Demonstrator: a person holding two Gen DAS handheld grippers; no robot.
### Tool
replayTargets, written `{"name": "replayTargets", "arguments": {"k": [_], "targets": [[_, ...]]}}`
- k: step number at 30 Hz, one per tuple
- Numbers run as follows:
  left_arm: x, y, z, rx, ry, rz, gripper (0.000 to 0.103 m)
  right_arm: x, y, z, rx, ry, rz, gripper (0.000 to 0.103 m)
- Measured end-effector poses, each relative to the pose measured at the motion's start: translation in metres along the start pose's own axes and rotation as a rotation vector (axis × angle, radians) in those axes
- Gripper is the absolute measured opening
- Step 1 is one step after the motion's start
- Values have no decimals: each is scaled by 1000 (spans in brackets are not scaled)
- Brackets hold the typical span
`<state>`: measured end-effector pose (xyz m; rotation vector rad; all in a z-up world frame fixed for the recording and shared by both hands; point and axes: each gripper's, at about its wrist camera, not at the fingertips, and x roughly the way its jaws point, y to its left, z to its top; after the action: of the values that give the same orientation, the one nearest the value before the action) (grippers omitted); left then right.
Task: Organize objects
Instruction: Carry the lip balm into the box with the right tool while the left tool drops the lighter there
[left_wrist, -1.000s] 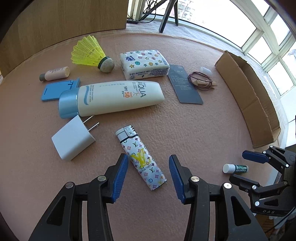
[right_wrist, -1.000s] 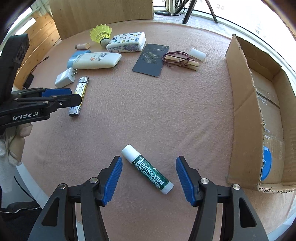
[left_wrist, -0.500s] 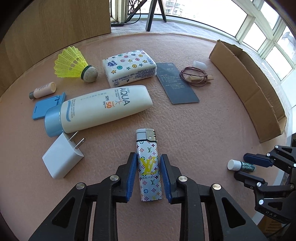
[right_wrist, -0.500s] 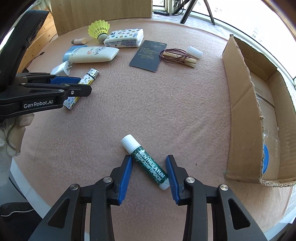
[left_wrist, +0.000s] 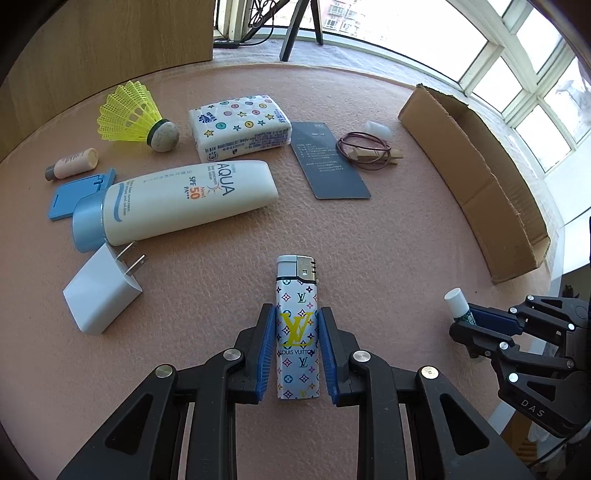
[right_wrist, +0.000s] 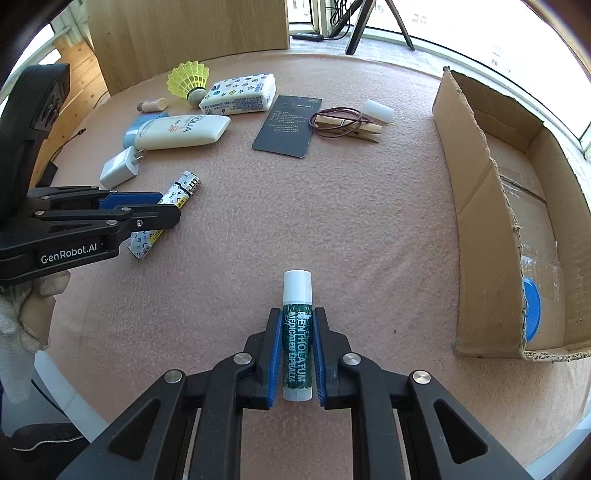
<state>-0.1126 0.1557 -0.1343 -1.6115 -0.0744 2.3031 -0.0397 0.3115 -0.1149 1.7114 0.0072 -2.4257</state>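
Both tongs have just squeezed shut. The left gripper (left_wrist: 297, 345) hugs the lighter (left_wrist: 297, 328), the right gripper (right_wrist: 297, 350) hugs the lip balm (right_wrist: 297, 339) — probably to carry them to the cardboard box (right_wrist: 480, 206) on the right.

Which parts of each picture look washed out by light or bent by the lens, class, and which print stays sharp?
Left wrist view: the windows at upper right are blown out white, and the pink table edge curves like a bowl. The patterned white lighter reads sharply. Right wrist view: the top right corner glares white, the brown cardboard box bulges, and the green lip balm tube print is legible.
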Motion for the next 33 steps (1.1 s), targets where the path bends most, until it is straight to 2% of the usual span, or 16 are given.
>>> {"name": "replayTargets", "arguments": {"k": [9,18,26,33], "targets": [[-22,-37,22,37,-64,-76,25,-54,-35,1,139,-138,61,14],[-29,-99,66,127,-116,-128,25,-97,-106,1,289,-259,8,14],[-14,-165,93,216,-120,-160,25,-106,-157,0,357,-295,-56,14],[11,-208,108,256,-112,-165,25,-98,-182,2,363,-276,-83,14]]}}
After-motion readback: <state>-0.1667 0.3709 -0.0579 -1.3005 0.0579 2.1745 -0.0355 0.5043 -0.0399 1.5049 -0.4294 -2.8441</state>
